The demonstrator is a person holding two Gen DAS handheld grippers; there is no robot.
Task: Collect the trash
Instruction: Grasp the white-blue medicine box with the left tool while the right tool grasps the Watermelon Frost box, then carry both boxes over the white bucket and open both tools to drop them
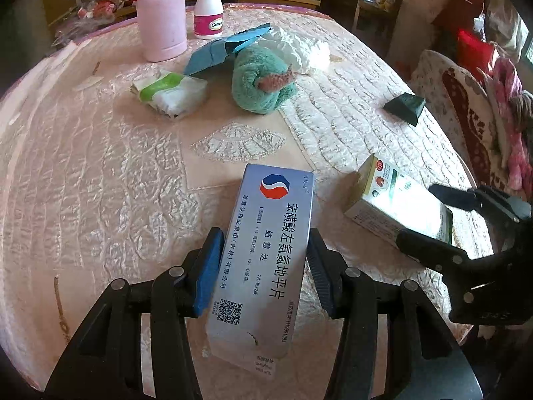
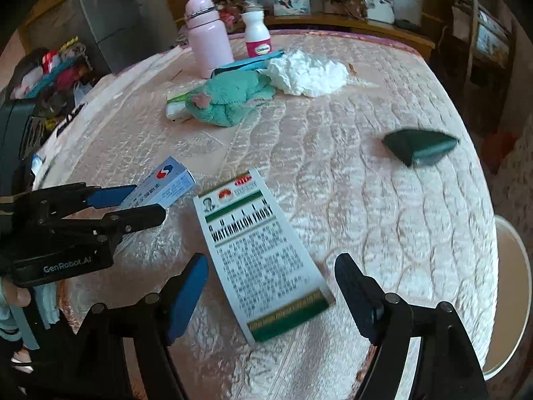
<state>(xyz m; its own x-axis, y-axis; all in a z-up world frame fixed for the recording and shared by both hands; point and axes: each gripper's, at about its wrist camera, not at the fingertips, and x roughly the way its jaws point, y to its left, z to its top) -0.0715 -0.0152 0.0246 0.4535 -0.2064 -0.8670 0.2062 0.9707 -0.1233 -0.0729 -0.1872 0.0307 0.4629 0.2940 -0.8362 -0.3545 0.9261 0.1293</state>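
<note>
A silver-blue medicine box [image 1: 263,260] sits lengthwise in my left gripper [image 1: 265,236], whose two pads press on its long sides. The right wrist view shows that box [image 2: 166,180] sticking out of the left gripper [image 2: 146,201] at the table's left. A white and green box printed WATERMELON FROST [image 2: 263,260] lies flat on the pink tablecloth [image 2: 383,200]. My right gripper [image 2: 271,260] stands open around this box, with a gap on each side. In the left wrist view the right gripper [image 1: 416,213] straddles the near end of that box [image 1: 396,200].
Farther back lie a green-and-white tissue pack [image 1: 170,93], a rolled teal towel [image 1: 263,80], torn blue cardboard [image 1: 220,50], crumpled white tissue [image 1: 299,46] and a dark green wedge [image 1: 404,105]. A pink bottle [image 1: 162,16] and white pill bottle [image 1: 208,10] stand behind. A white round rim [image 2: 513,300] sits below the table's right edge.
</note>
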